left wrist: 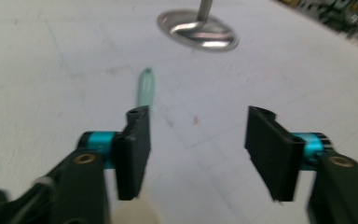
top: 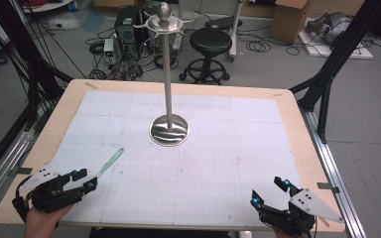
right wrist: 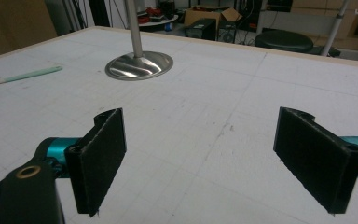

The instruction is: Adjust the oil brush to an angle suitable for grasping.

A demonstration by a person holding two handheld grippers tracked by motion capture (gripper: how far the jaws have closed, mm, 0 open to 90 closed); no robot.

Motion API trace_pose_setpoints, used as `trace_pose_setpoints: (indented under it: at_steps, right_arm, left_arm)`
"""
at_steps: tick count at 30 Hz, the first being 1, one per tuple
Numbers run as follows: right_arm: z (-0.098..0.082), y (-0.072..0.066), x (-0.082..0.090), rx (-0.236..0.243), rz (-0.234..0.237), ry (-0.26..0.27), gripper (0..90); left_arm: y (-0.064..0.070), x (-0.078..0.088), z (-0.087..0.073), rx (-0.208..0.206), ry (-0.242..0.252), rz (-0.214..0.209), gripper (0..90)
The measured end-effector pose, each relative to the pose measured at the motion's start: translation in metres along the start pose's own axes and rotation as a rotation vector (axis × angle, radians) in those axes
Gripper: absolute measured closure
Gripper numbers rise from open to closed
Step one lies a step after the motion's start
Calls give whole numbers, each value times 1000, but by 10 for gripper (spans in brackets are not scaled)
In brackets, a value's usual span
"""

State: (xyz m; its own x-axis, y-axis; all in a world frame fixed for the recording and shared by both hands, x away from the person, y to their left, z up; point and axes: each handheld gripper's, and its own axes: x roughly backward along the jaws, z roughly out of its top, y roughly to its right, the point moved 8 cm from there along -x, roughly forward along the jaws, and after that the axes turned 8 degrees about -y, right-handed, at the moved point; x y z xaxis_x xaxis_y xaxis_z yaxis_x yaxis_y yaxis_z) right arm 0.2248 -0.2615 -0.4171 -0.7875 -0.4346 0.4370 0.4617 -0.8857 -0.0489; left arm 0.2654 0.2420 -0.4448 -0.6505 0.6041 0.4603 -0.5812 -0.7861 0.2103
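Observation:
A slim mint-green tool (top: 112, 160) with a pale handle lies on the white grid mat at the left. My left gripper (top: 88, 178) sits at the front left corner, open, with its tips right by the handle end. In the left gripper view the green tool (left wrist: 146, 87) runs away from me and its pale handle passes under the left-hand jaw; nothing is between the jaws of the gripper (left wrist: 199, 116). My right gripper (top: 268, 190) rests at the front right, open and empty (right wrist: 204, 116). The tool (right wrist: 25, 75) lies far off to its left.
A tall metal stand with a round shiny base (top: 169, 130) rises from the middle of the mat (top: 238, 148); its base (left wrist: 198, 31) (right wrist: 139, 65) lies ahead of both grippers. A black stool (top: 210, 42) and cables sit on the floor beyond the table.

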Motion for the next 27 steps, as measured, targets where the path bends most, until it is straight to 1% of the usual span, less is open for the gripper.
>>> trace_pose_setpoints:
  at_steps: [1, 3, 4, 5, 9, 12, 15, 18, 21, 27]
  right_arm:
    - [0, 0, 0, 1, 1, 1, 152]
    - [0, -1, 0, -6, 4, 3, 152]
    - [0, -1, 1, -8, 5, 3, 152]
    - [0, -1, 1, -10, 2, 3, 152]
    - [0, -1, 0, -17, -11, -2, 152]
    - [-1, -1, 0, -20, -18, -14, 153]
    - [-1, -1, 1, -36, -17, -15, 154]
    - [-2, -1, 1, -41, -17, -13, 155]
    - [-2, 0, 0, -35, -16, -14, 156]
    - [-2, 1, 0, -33, -16, -16, 156]
  left_arm:
    - [3, 1, 4, -10, 31, -14, 296]
    - [10, 3, 10, -37, 75, -36, 254]
    - [13, 4, 12, -58, 91, -40, 229]
    - [16, 5, 14, -70, 107, -40, 194]
    - [20, 7, 17, -98, 135, -45, 217]
    - [18, 8, 18, -90, 149, -42, 217]
    - [15, 10, 17, -86, 149, -26, 217]
    - [12, 11, 17, -78, 148, -19, 217]
    - [11, 12, 16, -74, 146, -9, 217]
    - [9, 11, 15, -70, 137, -5, 224]
